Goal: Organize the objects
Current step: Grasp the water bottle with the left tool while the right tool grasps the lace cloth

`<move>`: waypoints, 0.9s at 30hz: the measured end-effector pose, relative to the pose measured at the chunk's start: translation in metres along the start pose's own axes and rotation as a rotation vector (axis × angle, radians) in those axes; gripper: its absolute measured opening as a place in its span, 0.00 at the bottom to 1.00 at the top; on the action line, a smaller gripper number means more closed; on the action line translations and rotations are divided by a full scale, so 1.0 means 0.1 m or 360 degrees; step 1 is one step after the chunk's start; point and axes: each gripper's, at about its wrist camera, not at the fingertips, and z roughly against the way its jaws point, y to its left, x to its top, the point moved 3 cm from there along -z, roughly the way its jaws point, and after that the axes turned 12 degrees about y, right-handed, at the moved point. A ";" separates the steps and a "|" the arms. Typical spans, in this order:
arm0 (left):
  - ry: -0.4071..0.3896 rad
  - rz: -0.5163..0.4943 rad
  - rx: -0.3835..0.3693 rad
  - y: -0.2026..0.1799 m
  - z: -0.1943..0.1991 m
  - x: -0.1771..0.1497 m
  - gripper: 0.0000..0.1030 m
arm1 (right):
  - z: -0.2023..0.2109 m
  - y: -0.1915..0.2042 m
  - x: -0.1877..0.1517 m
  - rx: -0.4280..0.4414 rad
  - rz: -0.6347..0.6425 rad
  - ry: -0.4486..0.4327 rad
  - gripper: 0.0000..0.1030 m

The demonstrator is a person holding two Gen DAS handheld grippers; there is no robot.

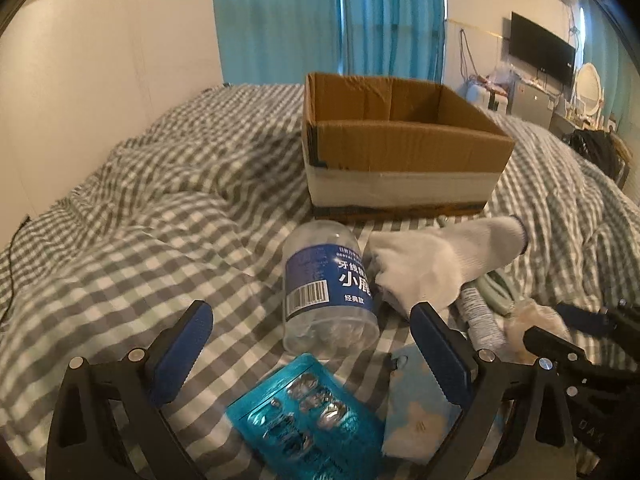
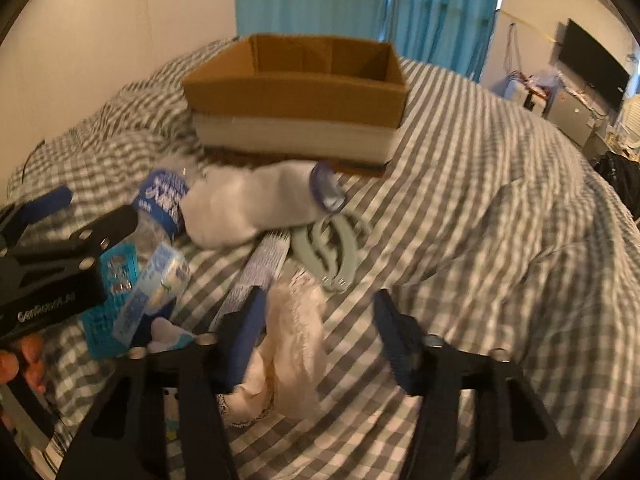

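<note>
An open cardboard box [image 1: 404, 144] stands on the checked bed; it also shows in the right wrist view [image 2: 296, 96]. In front of it lie a clear jar with a blue label [image 1: 326, 284], a white glove [image 1: 436, 260], a teal blister pack [image 1: 308, 412], a light blue packet [image 1: 420, 408], a grey tube [image 2: 260, 272], a green hair claw [image 2: 332, 248] and a cream fluffy piece [image 2: 292, 344]. My left gripper [image 1: 312, 344] is open, just before the jar and above the blister pack. My right gripper [image 2: 320, 332] is open over the fluffy piece.
The checked duvet [image 1: 140, 220] is rumpled, with raised folds on the left and right. A white wall stands to the left, blue curtains [image 1: 320, 20] behind the box. A TV [image 1: 540, 52] and desk clutter are at the far right.
</note>
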 end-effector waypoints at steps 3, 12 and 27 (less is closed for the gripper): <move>0.0047 -0.0013 0.0014 -0.02 -0.18 0.04 0.92 | -0.10 0.03 -0.01 0.0033 0.0026 0.0027 0.17; 0.0166 0.0065 -0.0204 0.02 -0.53 0.09 0.64 | -0.11 -0.05 0.03 0.0071 -0.0004 0.0017 0.10; -0.0167 0.0068 -0.0126 0.22 0.41 0.12 0.61 | 0.79 -0.03 0.03 0.0010 0.0009 -0.0296 0.07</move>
